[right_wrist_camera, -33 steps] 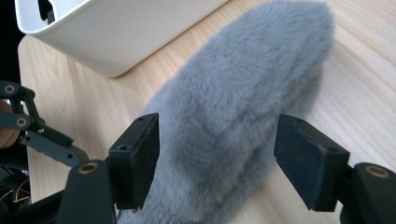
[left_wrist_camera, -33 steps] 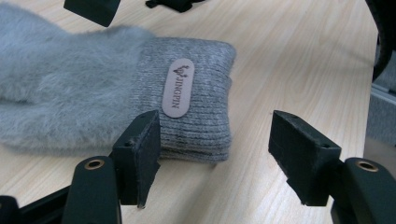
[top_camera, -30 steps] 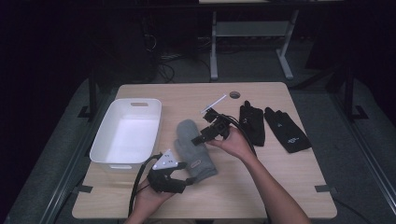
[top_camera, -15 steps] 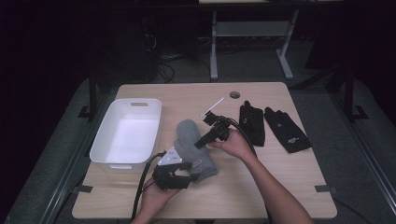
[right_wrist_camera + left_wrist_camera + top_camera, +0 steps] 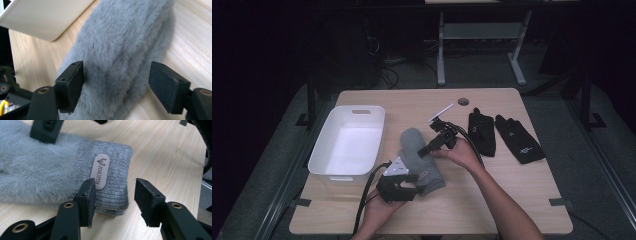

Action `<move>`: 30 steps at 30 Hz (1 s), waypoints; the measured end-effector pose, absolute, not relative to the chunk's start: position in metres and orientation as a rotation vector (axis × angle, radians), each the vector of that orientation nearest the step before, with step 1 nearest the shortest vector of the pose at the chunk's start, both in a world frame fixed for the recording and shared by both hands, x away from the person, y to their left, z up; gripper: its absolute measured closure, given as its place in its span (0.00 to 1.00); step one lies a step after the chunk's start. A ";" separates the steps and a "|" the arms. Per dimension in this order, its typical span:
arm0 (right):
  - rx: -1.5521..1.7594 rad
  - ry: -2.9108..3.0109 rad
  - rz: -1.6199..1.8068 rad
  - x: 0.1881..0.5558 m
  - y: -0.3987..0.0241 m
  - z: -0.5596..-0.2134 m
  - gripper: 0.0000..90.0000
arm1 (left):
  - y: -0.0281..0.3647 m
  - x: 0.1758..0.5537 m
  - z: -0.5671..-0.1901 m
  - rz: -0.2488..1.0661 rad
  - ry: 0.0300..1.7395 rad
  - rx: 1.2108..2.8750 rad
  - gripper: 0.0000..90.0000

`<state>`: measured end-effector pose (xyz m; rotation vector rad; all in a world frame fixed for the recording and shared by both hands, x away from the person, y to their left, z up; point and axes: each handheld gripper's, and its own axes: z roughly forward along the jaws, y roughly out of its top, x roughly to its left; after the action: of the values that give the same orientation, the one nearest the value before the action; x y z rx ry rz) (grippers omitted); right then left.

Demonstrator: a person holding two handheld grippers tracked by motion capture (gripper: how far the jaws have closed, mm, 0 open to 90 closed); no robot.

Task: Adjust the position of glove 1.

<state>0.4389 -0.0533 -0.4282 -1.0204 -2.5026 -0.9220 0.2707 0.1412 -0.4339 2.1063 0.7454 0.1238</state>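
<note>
your left tongs (image 5: pixel 113 202) just slid up to the grey mitten (image 5: pixel 419 157) cuff, jaws wide, cuff corner between them | right tongs (image 5: pixel 117 87) open over the fuzzy end, holding nothing | two-ended pickup looks likely

A dim lab: floor cables (image 5: pixel 398 75) behind a bare workbench (image 5: pixel 422 102).

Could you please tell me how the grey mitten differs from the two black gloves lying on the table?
The grey mitten is fluffy with a knitted cuff and has no separate fingers; the black gloves look thin and smooth, with separate fingers. The mitten lies alone between both open claws, left and right; the gloves lie side by side, clear of both. All rest flat on the wooden table.
</note>
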 end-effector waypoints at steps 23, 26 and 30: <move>-1.075 -2.375 -0.952 0.447 -0.058 -0.456 0.65 | 0.150 0.267 -0.436 0.034 0.899 2.030 0.34; -1.074 -2.381 -0.970 0.445 -0.059 -0.456 0.66 | 0.152 0.266 -0.440 -0.005 0.961 2.011 0.30; -1.072 -2.401 -0.975 0.442 -0.059 -0.455 0.67 | 0.154 0.266 -0.442 -0.043 1.023 1.966 0.28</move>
<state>0.4420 -0.0588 -0.4545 -1.0719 -2.4006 -0.9749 0.2656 0.1542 -0.4419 1.9658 1.0230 -0.0428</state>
